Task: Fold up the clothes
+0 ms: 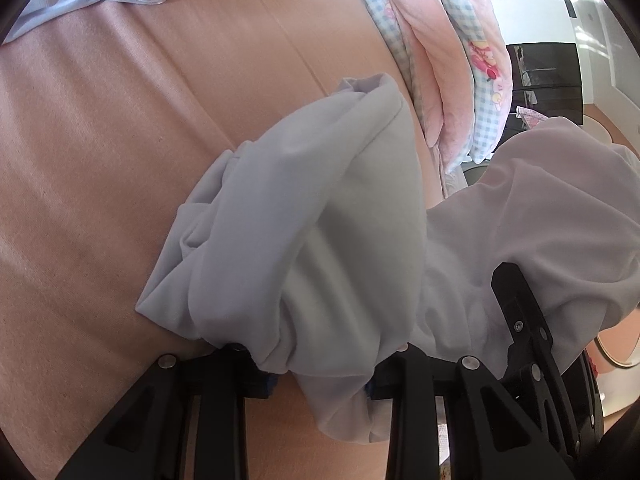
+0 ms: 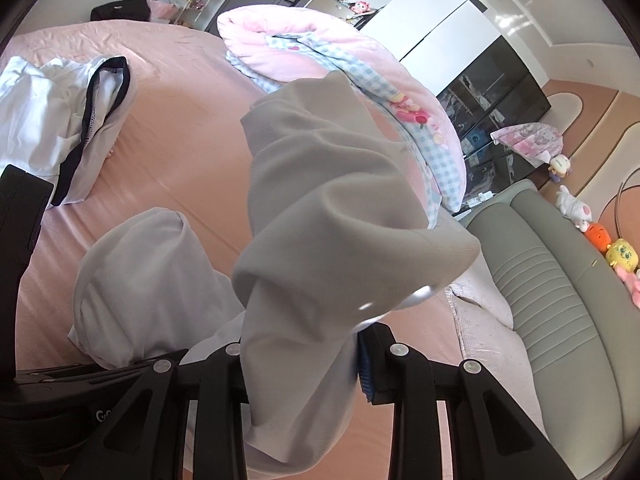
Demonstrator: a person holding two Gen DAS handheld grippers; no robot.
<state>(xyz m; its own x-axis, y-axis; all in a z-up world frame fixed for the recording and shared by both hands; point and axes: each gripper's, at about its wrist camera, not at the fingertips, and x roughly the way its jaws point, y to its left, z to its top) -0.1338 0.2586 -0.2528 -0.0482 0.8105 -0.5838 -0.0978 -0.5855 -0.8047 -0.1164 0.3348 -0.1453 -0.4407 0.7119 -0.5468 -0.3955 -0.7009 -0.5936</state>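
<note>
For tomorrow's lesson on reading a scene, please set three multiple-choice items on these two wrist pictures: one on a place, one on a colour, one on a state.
1. Where does the rolled pink quilt lie?
A. on the bed
B. on the floor
C. on the green sofa

2. What colour is the bed sheet?
A. dark blue
B. peach pink
C. yellow

3. How is the pale grey garment held?
A. it lies flat, untouched
B. only the left gripper grips it
C. both the left gripper and the right gripper are shut on it

Key:
1 A, the quilt rests on the sheet beyond the garment.
2 B, the sheet looks peach pink in both views.
3 C, each view shows cloth bunched between that gripper's fingers.
</note>
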